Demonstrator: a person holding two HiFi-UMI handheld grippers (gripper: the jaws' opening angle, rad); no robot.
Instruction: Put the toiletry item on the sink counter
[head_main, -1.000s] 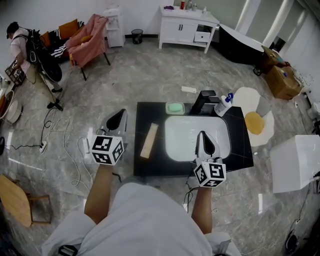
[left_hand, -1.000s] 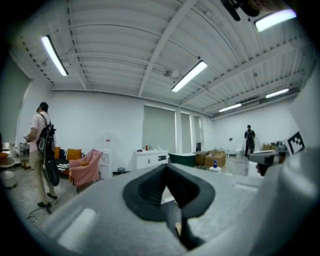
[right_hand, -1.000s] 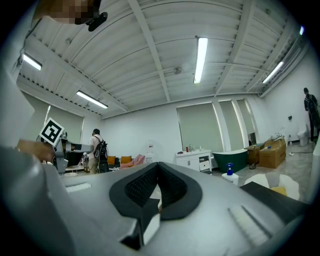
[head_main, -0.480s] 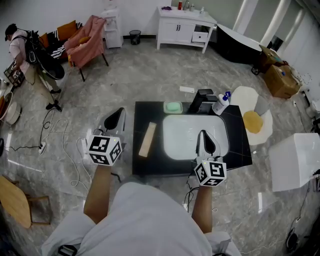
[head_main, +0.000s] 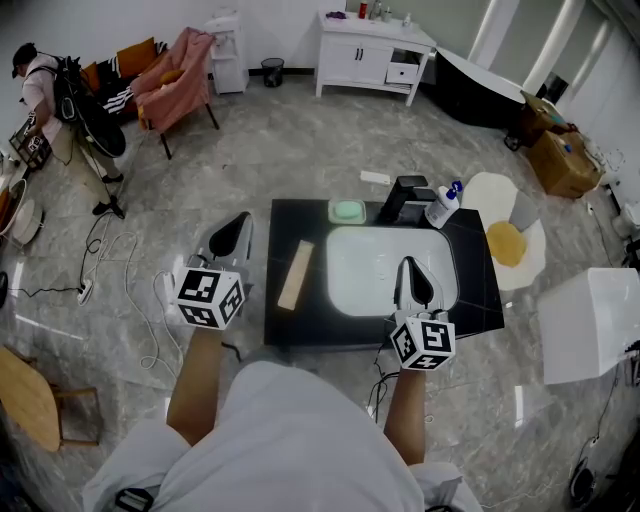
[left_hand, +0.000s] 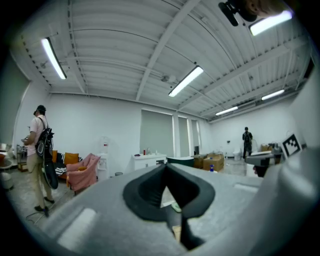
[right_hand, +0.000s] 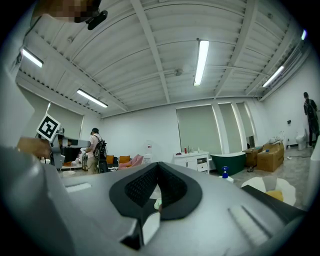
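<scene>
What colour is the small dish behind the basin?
The dish is pale green, clearest in the head view.

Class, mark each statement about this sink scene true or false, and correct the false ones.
1. The left gripper and the right gripper are both shut and empty. True.
2. The wooden block lies in the sink. False: it lies on the counter, left of the sink.
3. The pump bottle stands beside the faucet. True.
4. The dish behind the sink is red. False: it is green.
5. The left gripper hangs over the sink. False: it is over the floor, left of the counter; the right gripper is over the sink.
</scene>
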